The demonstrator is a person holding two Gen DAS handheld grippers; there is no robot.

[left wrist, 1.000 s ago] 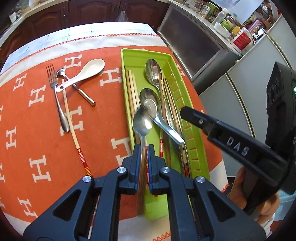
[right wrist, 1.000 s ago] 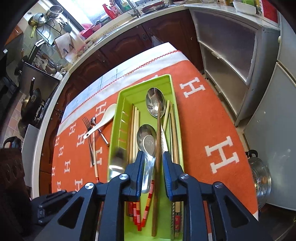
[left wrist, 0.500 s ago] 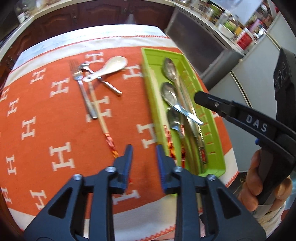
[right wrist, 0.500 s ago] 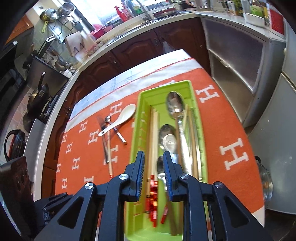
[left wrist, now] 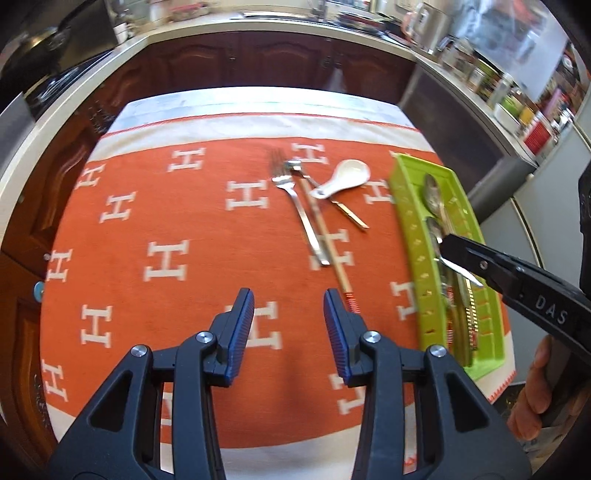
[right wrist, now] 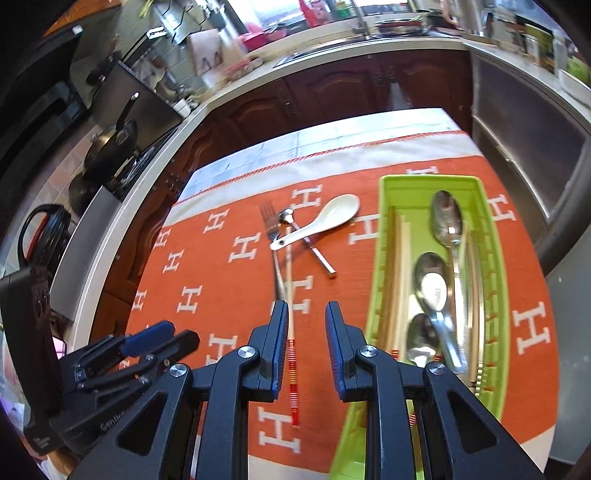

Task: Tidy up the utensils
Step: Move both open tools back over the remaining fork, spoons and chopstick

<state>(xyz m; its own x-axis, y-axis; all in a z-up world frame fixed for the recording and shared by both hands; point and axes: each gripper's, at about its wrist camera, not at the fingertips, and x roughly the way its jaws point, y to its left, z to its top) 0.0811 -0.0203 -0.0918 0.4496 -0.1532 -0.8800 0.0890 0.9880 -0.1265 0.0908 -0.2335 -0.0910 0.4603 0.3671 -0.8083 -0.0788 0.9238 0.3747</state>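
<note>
A green tray [left wrist: 417, 236] [right wrist: 384, 236] on the right of the orange cloth holds several metal spoons [right wrist: 447, 221] and chopsticks. Left of it on the cloth lie a fork [left wrist: 295, 206] [right wrist: 271, 236], a white ceramic spoon [left wrist: 347, 177] [right wrist: 325, 221], a small metal spoon [left wrist: 343, 208] [right wrist: 317, 254] and one chopstick [left wrist: 325, 236] [right wrist: 290, 266] with a red-striped end. My left gripper [left wrist: 289, 310] hovers over bare cloth, its jaws opening with nothing between them. My right gripper [right wrist: 306, 321] hangs above the chopstick's striped end, jaws slightly apart and empty.
The table's near edge runs just below both grippers. Dark wood cabinets and a countertop [left wrist: 258, 26] ring the far side. A stove with pans [right wrist: 110, 144] stands at the left, grey appliances [right wrist: 528, 122] at the right. A hand [left wrist: 535, 391] holds the right gripper beside the tray.
My left gripper let go of a spoon in the tray, opened, and swung left over the cloth. The right gripper also moved left, from above the tray to above the loose chopstick.
</note>
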